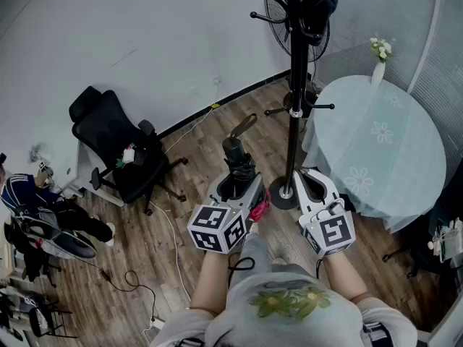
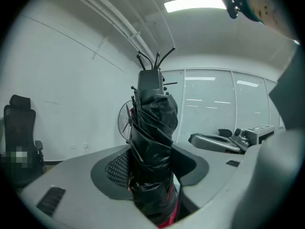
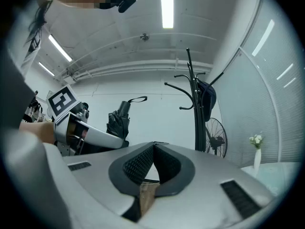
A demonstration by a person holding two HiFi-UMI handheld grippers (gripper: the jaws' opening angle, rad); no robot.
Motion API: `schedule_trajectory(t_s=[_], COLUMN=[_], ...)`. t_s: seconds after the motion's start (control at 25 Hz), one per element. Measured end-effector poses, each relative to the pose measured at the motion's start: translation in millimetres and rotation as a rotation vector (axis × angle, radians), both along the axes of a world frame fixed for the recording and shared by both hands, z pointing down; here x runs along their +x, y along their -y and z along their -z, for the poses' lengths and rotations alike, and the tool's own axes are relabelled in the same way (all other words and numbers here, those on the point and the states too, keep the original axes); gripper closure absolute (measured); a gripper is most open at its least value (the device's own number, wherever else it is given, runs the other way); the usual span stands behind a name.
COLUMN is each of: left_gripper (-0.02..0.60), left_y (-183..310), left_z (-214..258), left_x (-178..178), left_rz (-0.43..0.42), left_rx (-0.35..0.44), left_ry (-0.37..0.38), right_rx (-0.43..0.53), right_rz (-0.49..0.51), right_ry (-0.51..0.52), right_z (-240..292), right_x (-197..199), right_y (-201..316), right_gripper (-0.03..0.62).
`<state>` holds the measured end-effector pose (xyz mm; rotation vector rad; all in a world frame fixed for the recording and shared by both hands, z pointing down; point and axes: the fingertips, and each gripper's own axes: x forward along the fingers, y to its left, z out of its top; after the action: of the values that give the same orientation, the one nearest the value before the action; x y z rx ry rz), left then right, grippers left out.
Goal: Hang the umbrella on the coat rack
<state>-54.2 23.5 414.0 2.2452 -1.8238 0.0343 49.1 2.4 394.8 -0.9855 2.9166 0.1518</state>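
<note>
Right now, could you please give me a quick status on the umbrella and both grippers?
Left gripper shut on folded umbrella, upright. Right gripper shut, empty. Coat rack straight ahead; dark bag on one upper hook, others free.

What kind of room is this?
Probably an office or workroom, though I can't be sure. There's a black office chair by the wall, a tall coat rack, and a standing fan behind it, all on a wooden floor.
</note>
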Motion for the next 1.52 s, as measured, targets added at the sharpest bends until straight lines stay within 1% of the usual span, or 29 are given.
schedule_trajectory(t_s=[0.2, 0.48, 0.76, 0.96, 1.16, 1.28, 1.4, 1.52], left_gripper=[0.357, 0.357, 0.357, 0.357, 0.357, 0.357, 0.357, 0.357], left_y=[16, 50, 97, 132, 162, 177, 190, 202], left_z=[-5, -5, -5, 5, 14, 18, 21, 26], left_x=[-3, -24, -44, -60, -68, -71, -76, -81], left_rz=[-0.005, -0.013, -0.033, -0.042, -0.065, -0.082, -0.099, -0.108], left_rx=[0.003, -0.004, -0.010, 0.013, 0.026, 0.035, 0.038, 0.045], left_ry=[-0.008, -0.029, -0.023, -0.019, -0.009, 0.002, -0.006, -0.010], right_rx=[0.004, 0.006, -0.017, -0.012, -0.062, -0.034, -0.003, 0.002], right_rz=[0.014, 0.018, 0.004, -0.007, -0.041, -0.050, -0.051, -0.053], right_ry=[0.001, -0.035, -0.039, -0.041, -0.104, -0.069, -0.029, -0.030], right_z=[-6, -14, -21, -20, -21, -14, -8, -8], right_x=[-8, -31, -50, -61, -65, -71, -79, -87], right_y=[10, 35, 79, 107, 130, 143, 155, 163], right_gripper=[0.597, 0.595, 0.595, 0.595, 0.595, 0.595, 0.595, 0.595])
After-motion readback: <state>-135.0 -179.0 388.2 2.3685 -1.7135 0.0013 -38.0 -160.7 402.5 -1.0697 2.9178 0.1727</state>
